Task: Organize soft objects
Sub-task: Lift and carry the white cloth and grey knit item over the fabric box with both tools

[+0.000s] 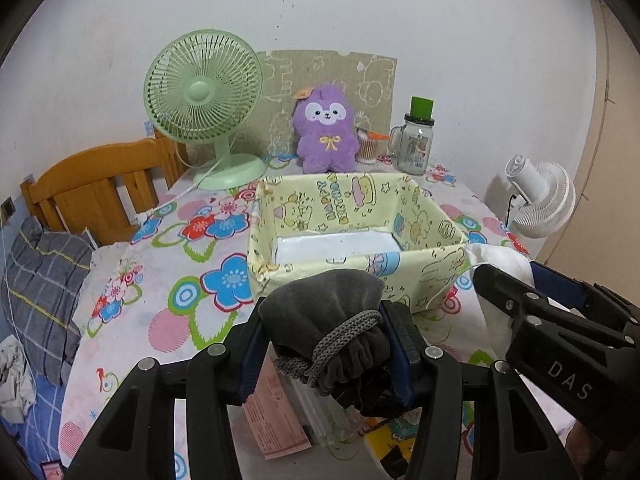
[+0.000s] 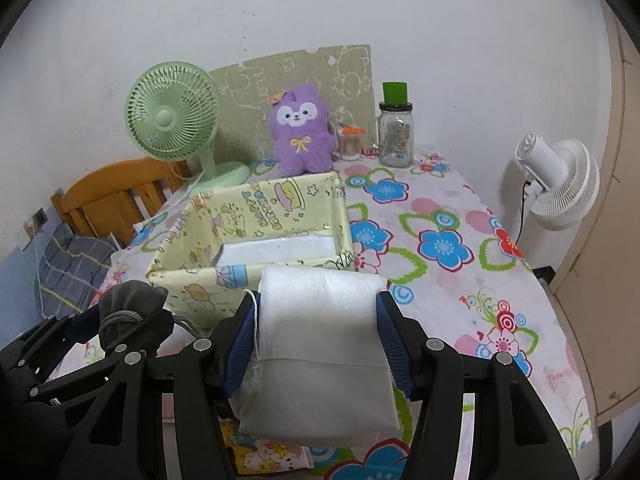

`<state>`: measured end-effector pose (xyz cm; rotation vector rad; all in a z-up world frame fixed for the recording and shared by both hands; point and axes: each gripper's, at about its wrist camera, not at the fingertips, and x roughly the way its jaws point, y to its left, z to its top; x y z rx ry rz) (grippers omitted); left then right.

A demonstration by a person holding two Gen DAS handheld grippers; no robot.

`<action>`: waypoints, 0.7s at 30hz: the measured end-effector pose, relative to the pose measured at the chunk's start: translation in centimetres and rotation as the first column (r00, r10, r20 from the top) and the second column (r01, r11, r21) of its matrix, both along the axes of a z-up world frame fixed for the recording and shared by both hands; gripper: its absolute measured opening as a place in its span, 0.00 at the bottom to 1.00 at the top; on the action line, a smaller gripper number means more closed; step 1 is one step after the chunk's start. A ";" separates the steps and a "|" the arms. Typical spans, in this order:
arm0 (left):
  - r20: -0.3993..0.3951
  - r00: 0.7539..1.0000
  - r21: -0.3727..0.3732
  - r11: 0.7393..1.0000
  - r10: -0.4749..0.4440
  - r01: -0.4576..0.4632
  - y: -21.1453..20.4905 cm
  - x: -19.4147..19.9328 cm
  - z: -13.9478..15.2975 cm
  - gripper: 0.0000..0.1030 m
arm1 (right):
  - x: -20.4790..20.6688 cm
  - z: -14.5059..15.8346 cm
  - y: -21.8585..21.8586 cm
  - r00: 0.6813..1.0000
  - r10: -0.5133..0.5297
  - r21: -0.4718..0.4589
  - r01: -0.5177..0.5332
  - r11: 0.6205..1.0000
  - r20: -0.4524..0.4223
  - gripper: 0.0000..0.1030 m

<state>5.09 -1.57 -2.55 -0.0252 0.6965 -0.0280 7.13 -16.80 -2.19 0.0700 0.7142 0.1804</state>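
Now left gripper [image 1: 326, 346] clamps grey pouch [image 1: 328, 320]; right gripper [image 2: 318, 340] clamps white pouch [image 2: 320, 344]; box [image 1: 420, 216] reads "HAPPY BIRTHDAY".

The right gripper [image 2: 318, 320] has its jaws closed on a white pouch [image 2: 320, 344], which hangs down between them with a thin string along its left edge. At lower left the left gripper [image 2: 120, 320] grips a grey drawstring bag [image 2: 126, 300]. Just beyond both stands a yellow box [image 2: 248, 216], open on top, on the flowered surface [image 2: 440, 240]. Behind the box, along the wall, are a green fan [image 2: 174, 116], a purple plush [image 2: 302, 128], a tub of cotton swabs [image 2: 350, 142] and a glass jar [image 2: 395, 136] with a green lid. A white fan [image 2: 560, 180] stands off to the right.
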 end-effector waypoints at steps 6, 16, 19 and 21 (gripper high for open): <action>0.022 1.000 0.003 1.000 -0.001 0.001 0.1 0.1 1.2 0.52 | 0.2 1.2 0.4 1.000 0.002 -0.004 -0.002 1.000 0.021 0.59; 0.032 0.999 0.006 1.000 -0.009 0.008 0.1 1.4 2.3 0.52 | 1.5 2.3 0.4 0.999 -0.005 -0.007 0.005 1.000 0.034 0.59; 0.033 0.999 0.006 1.000 -0.010 0.010 0.1 1.9 2.4 0.52 | 2.0 2.6 0.4 0.999 -0.005 -0.003 0.005 1.000 0.036 0.59; 0.032 0.999 0.006 1.000 -0.011 0.011 0.2 2.3 2.5 0.52 | 2.4 2.8 0.4 0.999 -0.006 -0.002 0.006 1.000 0.038 0.59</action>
